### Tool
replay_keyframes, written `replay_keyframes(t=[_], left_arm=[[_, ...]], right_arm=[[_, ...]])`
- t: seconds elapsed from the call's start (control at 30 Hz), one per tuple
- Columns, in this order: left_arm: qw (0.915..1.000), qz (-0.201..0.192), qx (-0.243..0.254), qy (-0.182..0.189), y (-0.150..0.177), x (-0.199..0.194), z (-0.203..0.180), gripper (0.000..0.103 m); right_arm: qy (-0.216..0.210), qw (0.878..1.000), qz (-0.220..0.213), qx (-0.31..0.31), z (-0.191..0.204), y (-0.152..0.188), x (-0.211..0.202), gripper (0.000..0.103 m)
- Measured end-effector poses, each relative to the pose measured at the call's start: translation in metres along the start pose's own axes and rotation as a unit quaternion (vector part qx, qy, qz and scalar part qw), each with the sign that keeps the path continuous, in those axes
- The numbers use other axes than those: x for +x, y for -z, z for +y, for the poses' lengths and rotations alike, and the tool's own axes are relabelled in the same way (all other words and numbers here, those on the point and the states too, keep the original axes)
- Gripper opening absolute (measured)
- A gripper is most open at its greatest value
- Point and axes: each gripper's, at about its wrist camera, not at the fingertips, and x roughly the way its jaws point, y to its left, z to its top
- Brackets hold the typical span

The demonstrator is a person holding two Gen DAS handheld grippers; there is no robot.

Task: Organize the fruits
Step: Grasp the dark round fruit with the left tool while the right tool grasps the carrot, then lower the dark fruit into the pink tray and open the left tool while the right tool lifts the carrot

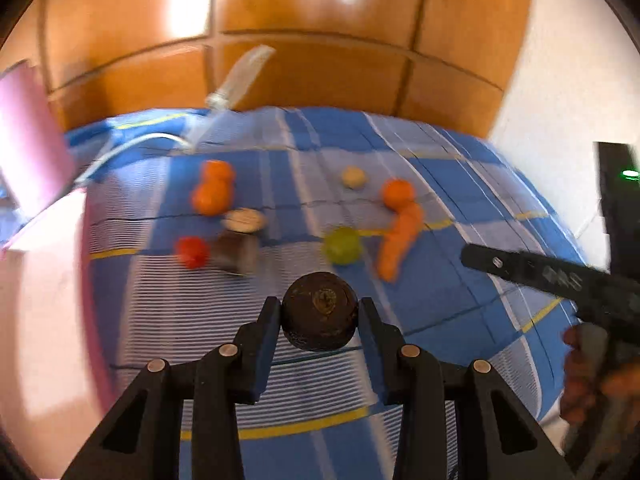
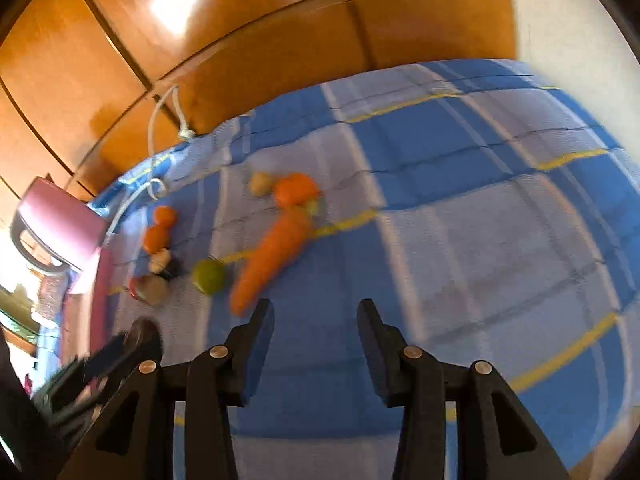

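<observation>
My left claw [image 1: 320, 316] pinches a dark round fruit [image 1: 320, 316] above the blue checked cloth [image 1: 460, 184], my right claw [image 2: 316, 316] spread empty, while oranges [image 1: 212, 192], carrot [image 1: 400, 240] and lime [image 1: 342, 245] lie unsorted

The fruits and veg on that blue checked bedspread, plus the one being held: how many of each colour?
Orange: 4, namely two oranges, a third orange and the carrot
Red: 1
Green: 1
Beige: 1
Dark brown: 1, held in the left gripper
Total: 8

No readable text, perhaps for the blur.
</observation>
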Motion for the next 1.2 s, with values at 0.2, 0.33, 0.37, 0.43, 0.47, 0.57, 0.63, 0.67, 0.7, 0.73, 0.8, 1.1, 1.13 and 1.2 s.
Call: replay_keyframes(t=[0.2, 0.33, 0.37, 0.43, 0.47, 0.57, 0.63, 0.67, 0.7, 0.73, 0.8, 1.1, 1.13, 1.2], left_arm=[[0.9948, -0.056, -0.062, -0.057, -0.006, -0.046, 0.069, 0.04], [0.9859, -0.077, -0.098, -0.111, -0.01, -0.061, 0.115, 0.04], [0.982, -0.079, -0.11, -0.132, -0.01, -0.062, 0.131, 0.04], [0.9778, -0.071, -0.123, -0.154, -0.006, -0.062, 0.151, 0.04], [0.9746, -0.063, -0.136, -0.167, -0.003, -0.059, 0.164, 0.04], [0.965, -0.04, -0.177, -0.189, 0.01, -0.051, 0.194, 0.04], [0.9598, -0.031, -0.195, -0.199, 0.019, -0.049, 0.203, 0.04], [0.9571, -0.029, -0.204, -0.204, 0.024, -0.049, 0.206, 0.041], [0.9556, -0.028, -0.208, -0.207, 0.025, -0.046, 0.207, 0.043], [0.9553, -0.027, -0.209, -0.207, 0.028, -0.047, 0.208, 0.045], [0.9548, -0.027, -0.208, -0.211, 0.031, -0.046, 0.207, 0.055], [0.9575, -0.05, -0.195, -0.207, 0.035, -0.07, 0.18, 0.067], [0.9579, -0.05, -0.192, -0.207, 0.035, -0.072, 0.177, 0.068], [0.9593, -0.052, -0.186, -0.206, 0.038, -0.076, 0.172, 0.068]], right_arm=[[0.024, 0.999, 0.009, 0.02, 0.022, -0.026, 0.043, 0.044], [0.04, 0.998, 0.027, 0.029, 0.022, -0.031, 0.063, 0.042], [0.048, 0.998, 0.033, 0.027, 0.023, -0.031, 0.067, 0.041], [0.054, 0.998, 0.028, 0.01, 0.028, -0.029, 0.068, 0.039], [0.057, 0.998, 0.026, 0.0, 0.032, -0.027, 0.067, 0.039], [0.055, 0.998, 0.029, -0.017, 0.037, -0.022, 0.063, 0.034], [0.062, 0.997, 0.025, -0.038, 0.041, -0.015, 0.056, 0.025], [0.065, 0.997, 0.023, -0.046, 0.044, -0.012, 0.052, 0.021], [0.069, 0.996, 0.019, -0.054, 0.045, -0.01, 0.048, 0.019], [0.071, 0.995, 0.016, -0.063, 0.047, -0.007, 0.044, 0.011], [0.075, 0.994, 0.012, -0.078, 0.05, -0.004, 0.04, 0.006], [0.076, 0.995, 0.029, -0.051, 0.049, -0.015, 0.055, 0.035], [0.078, 0.995, 0.033, -0.052, 0.05, -0.016, 0.059, 0.035], [0.077, 0.995, 0.037, -0.053, 0.052, -0.015, 0.067, 0.035]])
